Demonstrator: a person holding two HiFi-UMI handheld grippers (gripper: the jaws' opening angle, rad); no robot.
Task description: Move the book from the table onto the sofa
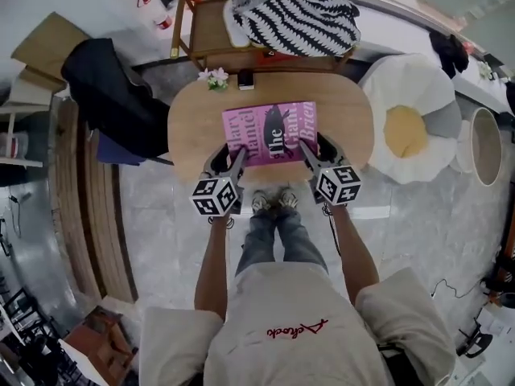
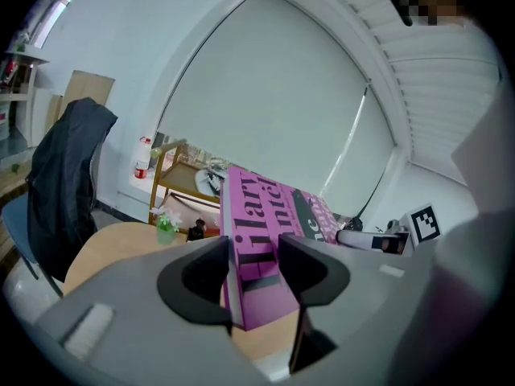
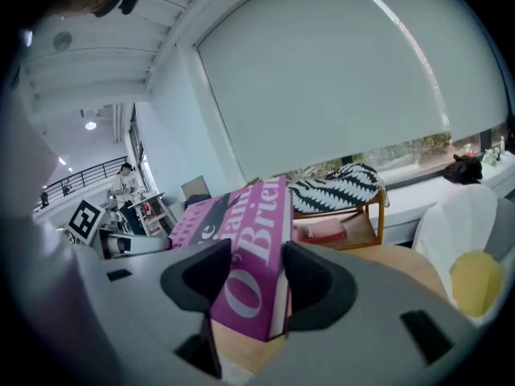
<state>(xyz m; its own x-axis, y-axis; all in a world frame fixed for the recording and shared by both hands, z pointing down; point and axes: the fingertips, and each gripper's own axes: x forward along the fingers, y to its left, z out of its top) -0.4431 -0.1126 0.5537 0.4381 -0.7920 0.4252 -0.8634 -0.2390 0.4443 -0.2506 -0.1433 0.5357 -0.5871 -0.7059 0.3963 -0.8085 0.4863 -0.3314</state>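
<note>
On the table (image 1: 189, 127), just before the person, the book (image 1: 269, 131) is lying with its long axis running left to right. The left gripper (image 1: 235, 158) is pinching its near left corner and the right gripper (image 1: 311, 149) its near right corner, so both are gripping equally close to the near edge.

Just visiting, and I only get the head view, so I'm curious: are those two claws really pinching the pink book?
Observer: Yes. In the left gripper view the left gripper has its jaws shut on the pink book, one on each cover.
Visitor: And the other?
Observer: The right gripper view shows the right gripper clamping the corner by the big O.
Visitor: Anything hidden from me?
Observer: A flat red item on the wooden shelf under the striped throw.
</note>
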